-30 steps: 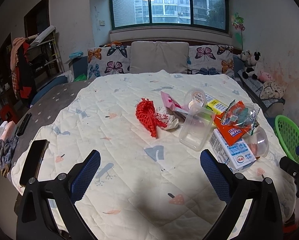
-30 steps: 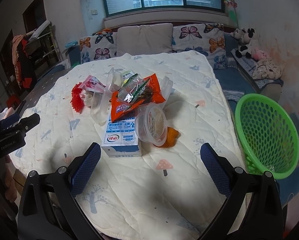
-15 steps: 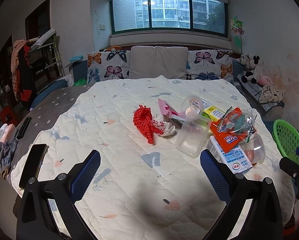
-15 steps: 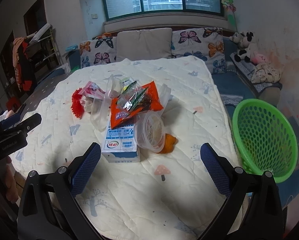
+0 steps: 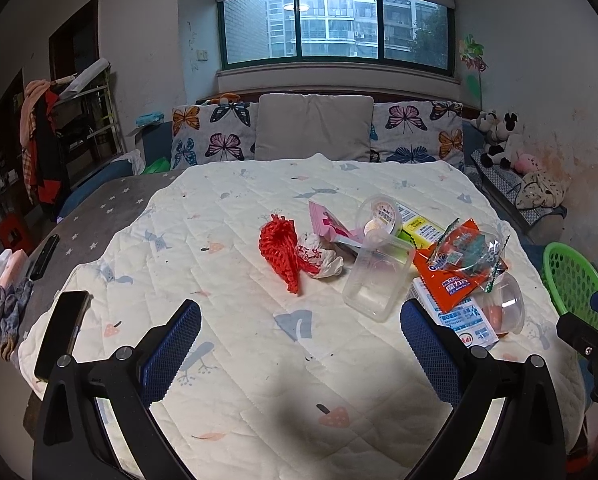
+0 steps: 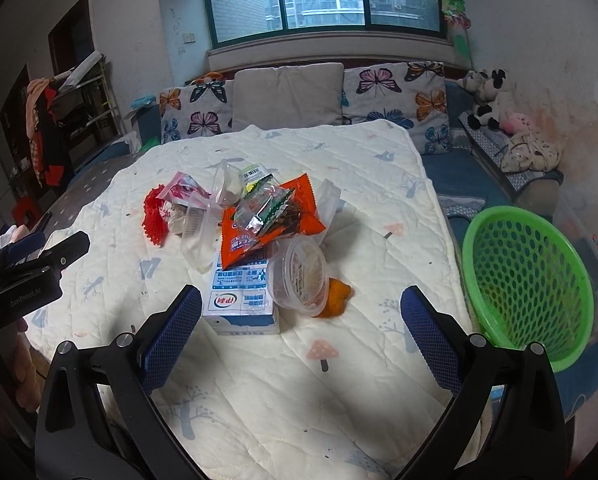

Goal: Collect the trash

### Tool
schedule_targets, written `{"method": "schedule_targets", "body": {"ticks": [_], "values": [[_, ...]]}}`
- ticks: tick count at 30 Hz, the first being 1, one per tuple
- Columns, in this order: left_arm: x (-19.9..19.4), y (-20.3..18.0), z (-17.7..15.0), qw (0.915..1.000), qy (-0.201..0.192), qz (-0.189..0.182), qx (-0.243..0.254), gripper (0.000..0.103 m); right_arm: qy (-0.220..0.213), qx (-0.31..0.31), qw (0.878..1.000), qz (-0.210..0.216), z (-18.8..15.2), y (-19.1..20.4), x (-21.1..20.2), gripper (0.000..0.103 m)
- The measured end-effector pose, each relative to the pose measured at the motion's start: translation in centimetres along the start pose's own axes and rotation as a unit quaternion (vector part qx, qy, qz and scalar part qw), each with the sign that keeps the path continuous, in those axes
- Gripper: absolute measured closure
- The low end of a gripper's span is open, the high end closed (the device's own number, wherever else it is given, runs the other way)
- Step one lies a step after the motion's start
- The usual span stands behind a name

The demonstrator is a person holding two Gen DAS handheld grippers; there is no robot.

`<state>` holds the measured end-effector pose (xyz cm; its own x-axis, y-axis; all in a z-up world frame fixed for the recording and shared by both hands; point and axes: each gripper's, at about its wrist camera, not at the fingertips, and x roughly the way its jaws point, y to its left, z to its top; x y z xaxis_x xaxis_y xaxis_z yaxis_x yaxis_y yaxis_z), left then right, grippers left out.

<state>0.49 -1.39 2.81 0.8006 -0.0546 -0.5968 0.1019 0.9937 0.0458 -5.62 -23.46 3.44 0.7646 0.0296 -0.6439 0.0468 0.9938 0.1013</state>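
A cream quilted bedspread fills both views, butterfly cushions and a window seen along the top of the frame. The trash is piled centre-right in the left wrist view: a red mesh bag, a clear plastic tub, an orange snack wrapper and a milk carton, with a round lidded cup leaned against an orange peel. A green basket is seen at right, off the bedspread. The left gripper and right gripper are both spread wide, nothing held, low in frame.
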Motion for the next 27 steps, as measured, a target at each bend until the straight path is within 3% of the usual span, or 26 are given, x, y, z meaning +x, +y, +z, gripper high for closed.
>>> {"method": "schedule_targets", "body": {"ticks": [27], "values": [[0.2,-0.6,0.7,1.0,-0.001,0.0,0.0,0.006,-0.001,0.0,1.0,0.006,0.9,-0.7,1.1,0.004]]}}
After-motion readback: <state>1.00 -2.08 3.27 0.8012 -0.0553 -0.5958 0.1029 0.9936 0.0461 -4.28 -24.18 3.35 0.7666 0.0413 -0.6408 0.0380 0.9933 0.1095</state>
